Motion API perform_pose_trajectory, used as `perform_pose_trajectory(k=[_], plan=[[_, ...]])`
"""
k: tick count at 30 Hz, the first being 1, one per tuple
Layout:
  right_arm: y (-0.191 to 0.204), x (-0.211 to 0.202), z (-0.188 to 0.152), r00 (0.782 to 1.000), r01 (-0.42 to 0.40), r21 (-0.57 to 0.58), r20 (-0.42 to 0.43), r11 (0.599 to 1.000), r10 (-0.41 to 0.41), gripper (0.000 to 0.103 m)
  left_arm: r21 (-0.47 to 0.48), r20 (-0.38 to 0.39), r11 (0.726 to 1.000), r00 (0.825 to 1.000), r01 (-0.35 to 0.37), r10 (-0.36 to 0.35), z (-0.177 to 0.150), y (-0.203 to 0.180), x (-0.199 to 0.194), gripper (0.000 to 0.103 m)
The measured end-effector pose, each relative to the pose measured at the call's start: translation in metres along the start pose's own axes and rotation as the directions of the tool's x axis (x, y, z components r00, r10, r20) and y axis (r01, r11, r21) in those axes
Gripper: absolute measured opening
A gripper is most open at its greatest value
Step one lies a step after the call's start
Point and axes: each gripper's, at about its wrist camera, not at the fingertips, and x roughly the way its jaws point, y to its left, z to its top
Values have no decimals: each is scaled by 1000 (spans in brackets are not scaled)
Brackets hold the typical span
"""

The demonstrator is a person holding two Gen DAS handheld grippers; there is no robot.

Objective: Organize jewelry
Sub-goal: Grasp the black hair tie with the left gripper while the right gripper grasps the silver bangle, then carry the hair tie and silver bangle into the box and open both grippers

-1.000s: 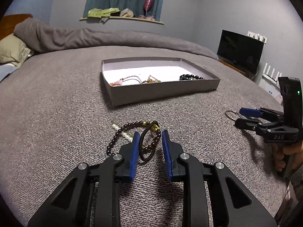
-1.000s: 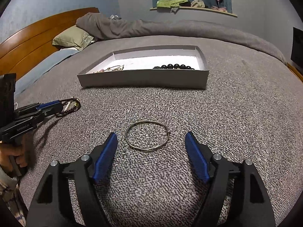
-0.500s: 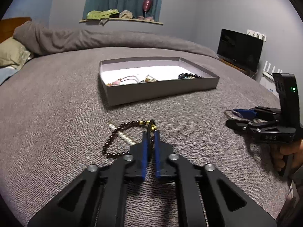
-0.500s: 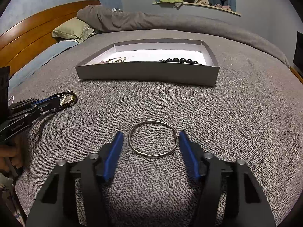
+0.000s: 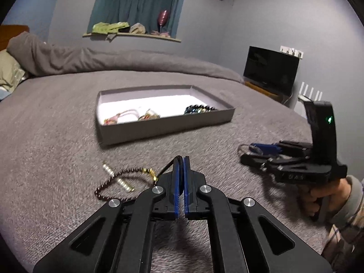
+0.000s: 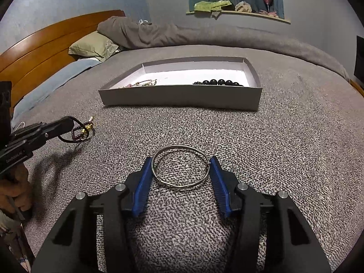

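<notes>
From the left wrist view, the left gripper [image 5: 181, 159] had its blue pads pressed together on a black loop [image 5: 167, 166], pinched right at the tips. Just to its left a brown bead bracelet [image 5: 118, 183] with gold beads lay on the grey blanket [image 5: 56, 147], a white bead strand [image 5: 117, 179] crossing it. Beyond sat the grey box [image 5: 166, 126], jewelry blurred inside. Off to the right, the right gripper [image 5: 257, 150] sat low over the blanket. Over to the right wrist view: the right gripper [image 6: 180, 166] had its pads against both sides of a silver bangle [image 6: 180, 167] on the blanket, jaws closed in on it, the ring still round. Ahead, the box [image 6: 182, 97] held black beads [image 6: 218, 82] at the right and a thin chain [image 6: 145, 83] at the left. The left gripper [image 6: 68, 125] held its loop beside the bracelet.
</notes>
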Motion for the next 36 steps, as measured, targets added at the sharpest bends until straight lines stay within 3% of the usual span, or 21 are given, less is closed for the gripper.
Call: perform_pose_trajectory(k=[11,24,36], plan=[[-1,-9,1,999,-10,6,36,1000,9,50,43,31,999,999,8,-9,28,-14,-5,4],[1,-17,6,998,-16,0,55,1000,16,50,50,41,999,999,-19,17,50,3,-10,4],[4,-16,35,997,-5,-30,71,1000,7,50,19,26,999,999,-29,29,59,21,9,4]])
